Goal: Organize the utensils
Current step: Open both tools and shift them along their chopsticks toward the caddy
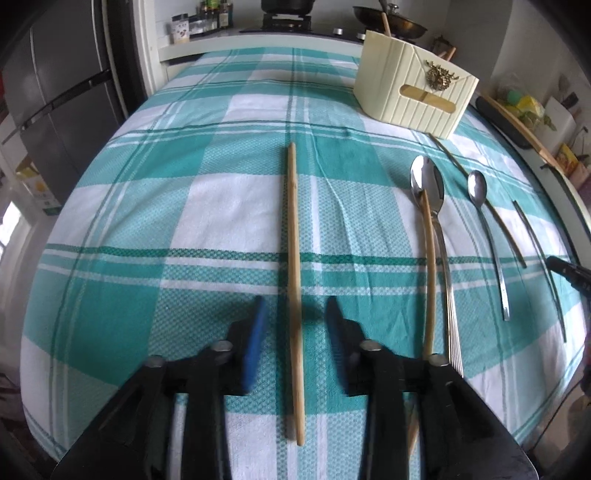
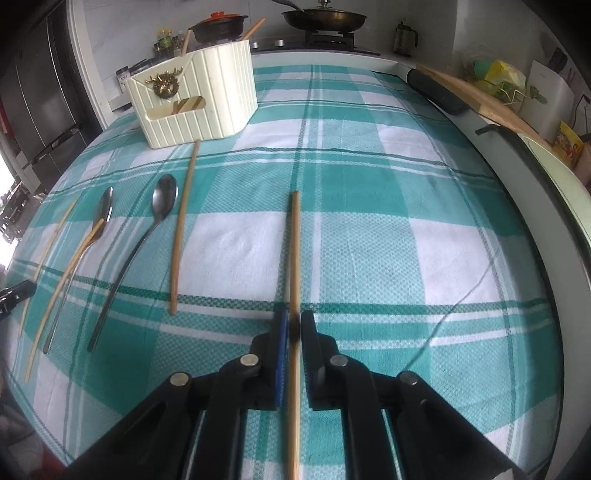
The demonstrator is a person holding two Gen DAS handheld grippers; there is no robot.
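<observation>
A: Where do we have the chopsticks?

B: One chopstick (image 1: pixel 294 280) lies flat on the checked cloth (image 1: pixel 207 206) between the fingers of our left tongs (image 1: pixel 294 314). The blue pads stand clear of it on both sides, so those tongs are released and hold nothing.

A: And our right tongs (image 2: pixel 294 325)?

B: A second chopstick (image 2: pixel 294 266) runs straight toward twelve o'clock between them. The jaws sit very close to it, with a thin gap showing on the right side; we cannot tell whether they pinch it or have let go.

A: What lies beyond?

B: In the right view, at ten o'clock, we see a loose chopstick (image 2: pixel 183 229), then a spoon (image 2: pixel 162 201) just beside it, then a further spoon (image 2: pixel 106 208) with a chopstick tip lying across its neck, and one more stick nearer the cloth's edge. All are well apart from our right tongs.

A: And the holder?

B: The cream ribbed holder (image 2: pixel 207 99) stands upright at eleven o'clock, with stick ends rising from its top. Behind the table, we see a stove with a pan (image 2: pixel 325 18) at twelve o'clock.
</observation>
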